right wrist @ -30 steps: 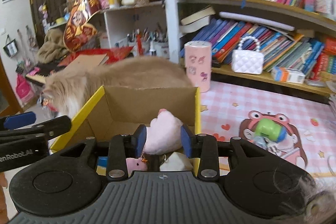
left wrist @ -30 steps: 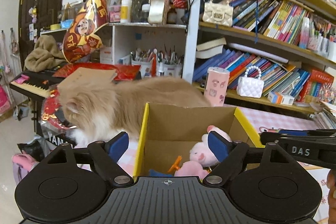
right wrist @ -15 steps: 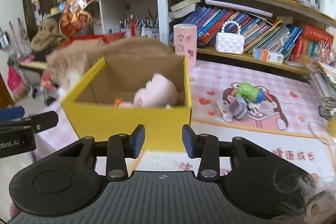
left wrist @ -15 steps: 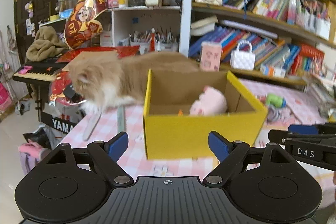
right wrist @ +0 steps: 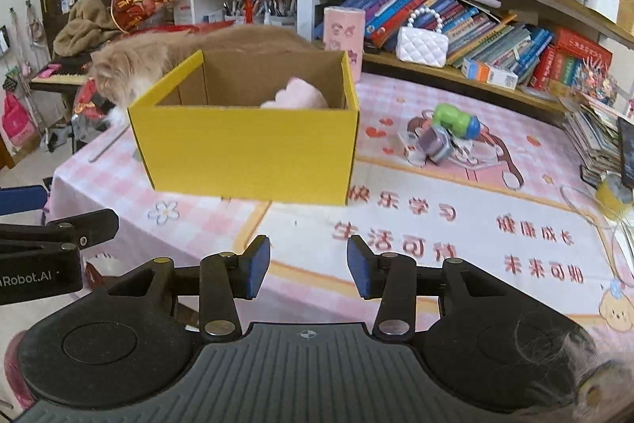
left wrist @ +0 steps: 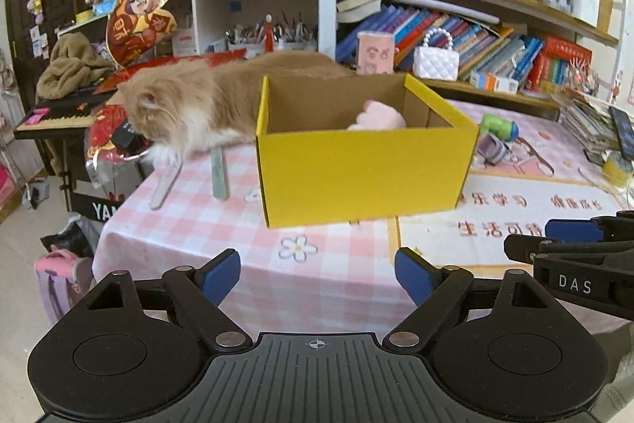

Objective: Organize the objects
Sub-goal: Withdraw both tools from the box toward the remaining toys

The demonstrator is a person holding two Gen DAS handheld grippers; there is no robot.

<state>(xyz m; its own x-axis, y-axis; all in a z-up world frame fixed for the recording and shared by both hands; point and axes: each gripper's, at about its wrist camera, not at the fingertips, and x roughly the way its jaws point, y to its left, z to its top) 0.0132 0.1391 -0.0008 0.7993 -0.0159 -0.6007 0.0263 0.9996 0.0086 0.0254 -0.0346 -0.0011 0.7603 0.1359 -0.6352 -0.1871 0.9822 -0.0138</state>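
**Both tongs drawn back from the yellow box, nothing held**

We take the open yellow cardboard box [left wrist: 364, 177] as our landmark; it stands on the pink checked tablecloth [left wrist: 190, 217]. Of what lies inside it we see only the rounded top of a pink plush toy [left wrist: 378, 115] above the near wall; the rest of the contents is hidden. Behind the box lies a long-haired ginger and white cat [left wrist: 190, 106], its hindquarters covered by the box and its face turned away over the table's edge. To the right of the box, a green and blue plastic toy [right wrist: 455, 119] lies on a heap of small pieces we cannot make out.

Our left gripper [left wrist: 317, 274] hangs in front of the box, tilted down toward the cloth, its jaws wide and having just opened further, with nothing between them. Our right gripper [right wrist: 308, 266] hangs in front of the box too, pointing down likewise, its jaws narrower but apart, having just been opening, and empty. Each gripper shows only as a cut-off edge in the other's view.
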